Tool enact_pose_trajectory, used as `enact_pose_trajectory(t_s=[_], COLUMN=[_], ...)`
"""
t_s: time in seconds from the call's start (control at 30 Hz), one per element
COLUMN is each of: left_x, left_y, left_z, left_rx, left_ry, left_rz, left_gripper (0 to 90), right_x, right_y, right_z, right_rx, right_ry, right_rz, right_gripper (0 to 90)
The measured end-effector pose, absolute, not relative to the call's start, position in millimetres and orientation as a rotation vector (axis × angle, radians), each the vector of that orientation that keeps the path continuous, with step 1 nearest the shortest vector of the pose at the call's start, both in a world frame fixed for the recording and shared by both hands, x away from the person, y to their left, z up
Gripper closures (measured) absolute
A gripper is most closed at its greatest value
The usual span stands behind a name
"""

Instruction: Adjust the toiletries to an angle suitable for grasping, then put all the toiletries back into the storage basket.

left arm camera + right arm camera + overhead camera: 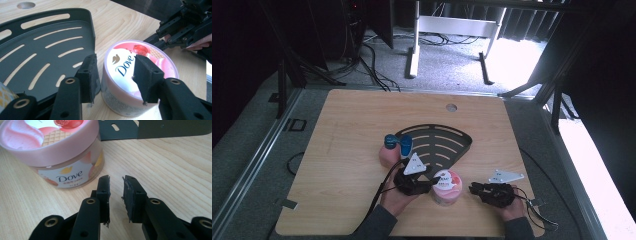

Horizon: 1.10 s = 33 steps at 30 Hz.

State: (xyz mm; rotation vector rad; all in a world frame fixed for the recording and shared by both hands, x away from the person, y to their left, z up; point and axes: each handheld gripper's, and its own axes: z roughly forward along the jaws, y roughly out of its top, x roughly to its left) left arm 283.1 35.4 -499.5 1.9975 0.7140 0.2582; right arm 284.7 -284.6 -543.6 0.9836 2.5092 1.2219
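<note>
Pink-lidded Dove jar (446,187) is seen standing upright on the wooden table (342,150), near the front edge, between the two grippers. Left gripper (414,181) is held just left of the jar; in the left gripper view its jaws are set apart, one at the left wall of the jar (135,82) and the other over the lid, with a gap visible at the left pad, so no grip is shown. Right gripper (492,192) is held right of the jar, a little apart from it; in the right gripper view its jaws (115,195) are seen with a narrow gap, nothing between them, low over the bare wood, and the jar (57,155) lies ahead and to the left. Just beyond the jar a black slotted fan-shaped tray (437,142) is laid flat on the table, its near corner just beside the jar. At the tray's left edge a peach-coloured bottle with a blue cap (393,147) is seen; whether it rests on the tray cannot be told. Farther back a round hole (451,107) is set in the tabletop.
</note>
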Motion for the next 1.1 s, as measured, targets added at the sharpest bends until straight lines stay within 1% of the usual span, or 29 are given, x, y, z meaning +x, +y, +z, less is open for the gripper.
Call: enact_pose_trajectory(t_s=[0.03,0.1,0.2,0.27,0.37,0.73,0.9,1.1], left_x=[282.0,280.3,278.0,277.4,276.1,274.6,273.9,274.0], left_y=[36.2,38.4,40.5,42.0,45.7,52.2,53.7,49.4], left_z=[-500.7,-502.8,-505.8,-507.3,-508.9,-514.4,-519.5,-525.8], left_rx=[1.99,1.973,1.964,1.965,1.961,1.971,2.003,2.031], left_ry=[0.717,0.706,0.686,0.682,0.672,0.632,0.6,0.588], left_rz=[0.254,0.24,0.213,0.197,0.189,0.129,0.129,0.144], left_gripper=[51.5,46.7,42.1,37.4,35.6,32.2,27.4,27.8], right_x=[283.5,281.9,280.2,279.4,277.6,272.7,272.5,271.4], right_y=[-284.7,-285.2,-285.5,-285.1,-282.5,-276.9,-273.5,-272.1], right_z=[-543.5,-542.5,-541.0,-540.1,-538.7,-535.4,-535.6,-534.3], right_rx=[0.98,0.979,0.979,0.977,0.956,0.884,0.86,0.831], right_ry=[2.51,2.509,2.506,2.508,2.51,2.535,2.554,2.567], right_rz=[1.22,1.219,1.235,1.245,1.253,1.297,1.295,1.31], right_gripper=[74.8,74.0,69.0,66.8,62.5,54.9,51.4,47.4])
